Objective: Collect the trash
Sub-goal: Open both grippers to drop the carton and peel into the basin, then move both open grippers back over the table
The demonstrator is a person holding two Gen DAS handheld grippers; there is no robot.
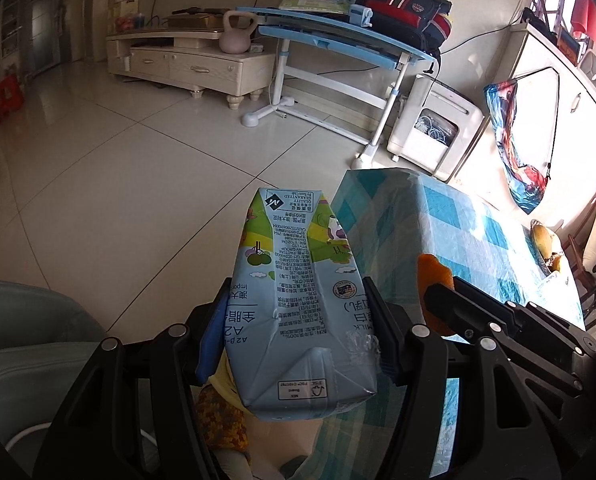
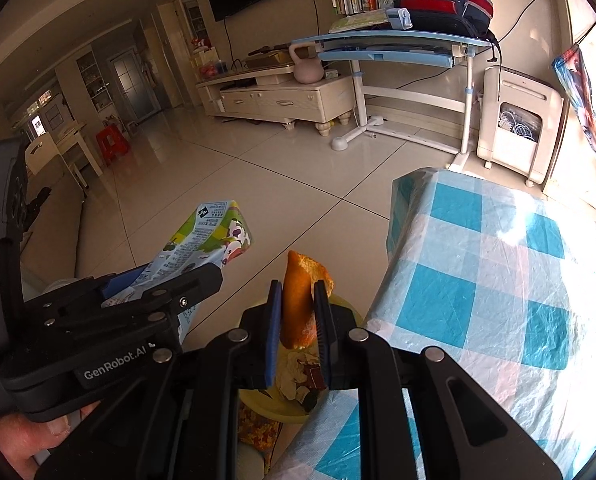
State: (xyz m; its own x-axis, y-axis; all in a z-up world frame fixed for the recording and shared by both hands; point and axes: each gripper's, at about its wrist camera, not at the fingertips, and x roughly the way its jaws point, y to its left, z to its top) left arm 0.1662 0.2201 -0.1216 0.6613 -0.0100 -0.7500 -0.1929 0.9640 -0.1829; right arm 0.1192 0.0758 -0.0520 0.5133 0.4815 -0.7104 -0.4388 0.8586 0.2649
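Observation:
My left gripper (image 1: pixel 294 312) is shut on a crumpled light-blue milk carton (image 1: pixel 298 300) and holds it in the air over the floor, left of the table. The carton also shows in the right wrist view (image 2: pixel 210 236). My right gripper (image 2: pixel 298 292) is shut on an orange peel (image 2: pixel 298 292), just right of the left gripper. The peel shows in the left wrist view (image 1: pixel 432 276). Below the right gripper sits a yellow bin (image 2: pixel 274 410) with scraps of trash inside it.
A table with a blue-and-white checked cloth (image 2: pixel 498 280) lies to the right. A blue desk (image 2: pixel 398 46) with a backpack, a white appliance (image 2: pixel 518 124) and a TV cabinet (image 2: pixel 278 100) stand across the tiled floor. A grey chair (image 1: pixel 26 340) is at lower left.

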